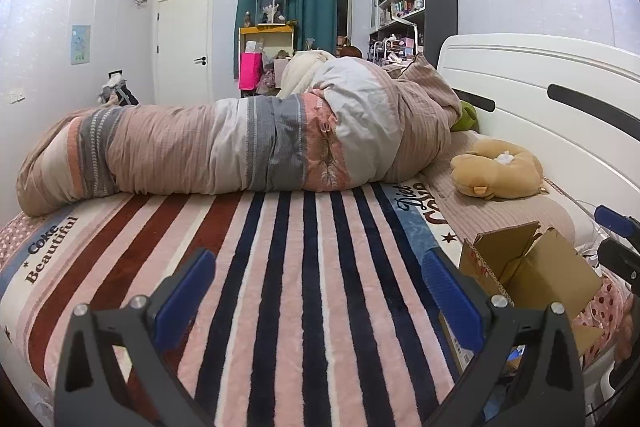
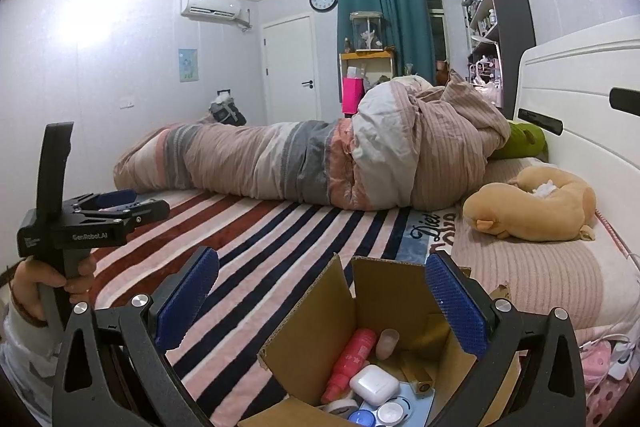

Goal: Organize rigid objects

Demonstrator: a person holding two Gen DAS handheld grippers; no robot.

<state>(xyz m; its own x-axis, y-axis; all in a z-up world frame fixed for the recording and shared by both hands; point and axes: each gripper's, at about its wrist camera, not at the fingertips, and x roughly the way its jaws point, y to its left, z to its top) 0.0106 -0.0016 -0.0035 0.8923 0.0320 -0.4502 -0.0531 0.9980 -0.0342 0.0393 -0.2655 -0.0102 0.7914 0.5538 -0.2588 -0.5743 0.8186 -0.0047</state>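
Open cardboard box (image 2: 376, 311) of small items at the bed's near right edge; both tools empty.

Box holds a pink bottle (image 2: 352, 359), a white earbud case (image 2: 374, 385), round lidded tins, a tape roll. Right tool (image 2: 322, 301) hovers over it, jaws apart, nothing between. Left tool (image 1: 320, 291) jaws apart over bare striped blanket (image 1: 248, 267), well left of the box. Judged: nothing picked yet; next, right tool descends and closes on one item. Rolled duvet (image 1: 224, 147) across the bed's far side, plush toy (image 2: 532, 207) by the headboard (image 1: 540, 75); bedroom, shelves beyond.
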